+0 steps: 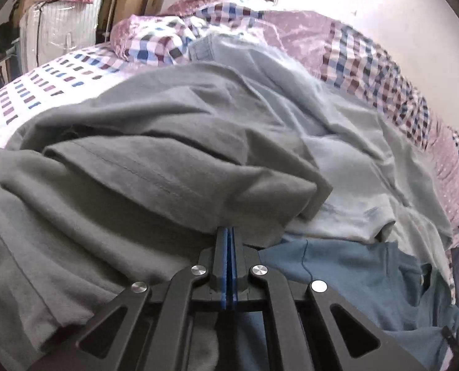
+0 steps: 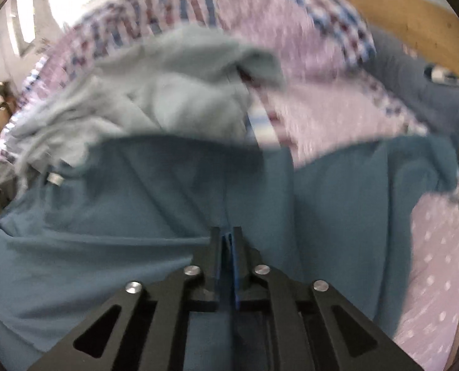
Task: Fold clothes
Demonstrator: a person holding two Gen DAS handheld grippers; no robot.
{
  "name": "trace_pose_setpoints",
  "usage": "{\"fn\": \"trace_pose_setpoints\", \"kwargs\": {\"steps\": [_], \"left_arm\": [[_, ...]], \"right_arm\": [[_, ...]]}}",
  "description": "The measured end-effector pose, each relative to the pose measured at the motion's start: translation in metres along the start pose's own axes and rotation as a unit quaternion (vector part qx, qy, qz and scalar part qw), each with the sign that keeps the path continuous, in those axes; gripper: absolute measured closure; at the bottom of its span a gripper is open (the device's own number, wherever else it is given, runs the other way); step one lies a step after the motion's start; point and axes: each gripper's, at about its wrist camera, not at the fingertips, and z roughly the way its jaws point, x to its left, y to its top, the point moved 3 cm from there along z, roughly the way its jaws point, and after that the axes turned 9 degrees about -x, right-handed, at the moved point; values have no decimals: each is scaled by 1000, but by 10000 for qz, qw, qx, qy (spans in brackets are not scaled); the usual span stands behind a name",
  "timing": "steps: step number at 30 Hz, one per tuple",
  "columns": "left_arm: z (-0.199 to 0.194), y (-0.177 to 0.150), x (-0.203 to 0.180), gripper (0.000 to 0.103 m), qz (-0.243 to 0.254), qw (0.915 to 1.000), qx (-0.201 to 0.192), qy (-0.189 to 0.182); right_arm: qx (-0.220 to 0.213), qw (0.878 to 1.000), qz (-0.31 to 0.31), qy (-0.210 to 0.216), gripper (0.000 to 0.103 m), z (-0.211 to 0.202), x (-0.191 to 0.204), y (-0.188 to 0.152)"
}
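Note:
A grey shirt (image 1: 167,154) lies crumpled on the bed, partly over a pale blue garment (image 1: 337,142). A darker blue shirt (image 1: 353,272) lies to its right. My left gripper (image 1: 228,230) is shut, pads pressed together, with its tips at the lower edge of the grey shirt's fold. No cloth shows between the pads. In the right wrist view my right gripper (image 2: 228,232) is shut on the blue shirt (image 2: 136,216), whose creases run in toward the tips. The pale blue garment (image 2: 173,92) lies bunched beyond it.
A checked and pink quilt (image 1: 368,61) is heaped along the far side of the bed, over a white patterned sheet (image 1: 44,83). Boxes and a wrapped bundle (image 1: 59,24) stand behind the bed. Pink dotted fabric (image 2: 439,262) lies right of the blue shirt, and a dark grey-blue cloth (image 2: 415,92) farther back.

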Motion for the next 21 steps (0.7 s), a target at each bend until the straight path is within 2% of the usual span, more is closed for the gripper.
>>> {"fn": "trace_pose_setpoints", "kwargs": {"steps": [1, 3, 4, 5, 6, 9, 12, 14, 17, 21], "left_arm": [[0, 1, -1, 102, 69, 10000, 29, 42], [-4, 2, -5, 101, 267, 9996, 83, 81], [-8, 3, -7, 99, 375, 9992, 119, 102], [-11, 3, -8, 92, 468, 9987, 153, 113], [-19, 3, -6, 80, 521, 9985, 174, 88], [-51, -1, -2, 58, 700, 9974, 138, -67], [-93, -12, -5, 54, 921, 9952, 73, -319], [-118, -25, -9, 52, 1048, 9931, 135, -501], [-148, -54, -14, 40, 1171, 9904, 251, -695], [-164, -94, -26, 40, 1439, 9856, 279, -842]], "right_arm": [[-21, 9999, 126, 36, 87, -2, -4, 1], [-157, 9990, 418, 96, 63, -13, -15, 8], [-220, 9980, 560, 201, 60, -20, -19, 11], [-270, 9966, 705, 324, 60, -27, -24, 14], [-258, 9951, 834, 461, 60, -32, -27, 15], [-118, 9889, 1144, 943, 60, -45, -33, 12], [-52, 9871, 1011, 1239, 60, -66, -26, -3], [-19, 9897, 740, 1226, 60, -73, -19, -10], [65, 9914, 456, 1228, 63, -78, -11, -20], [168, 9939, 207, 1071, 66, -73, -5, -28]]}}
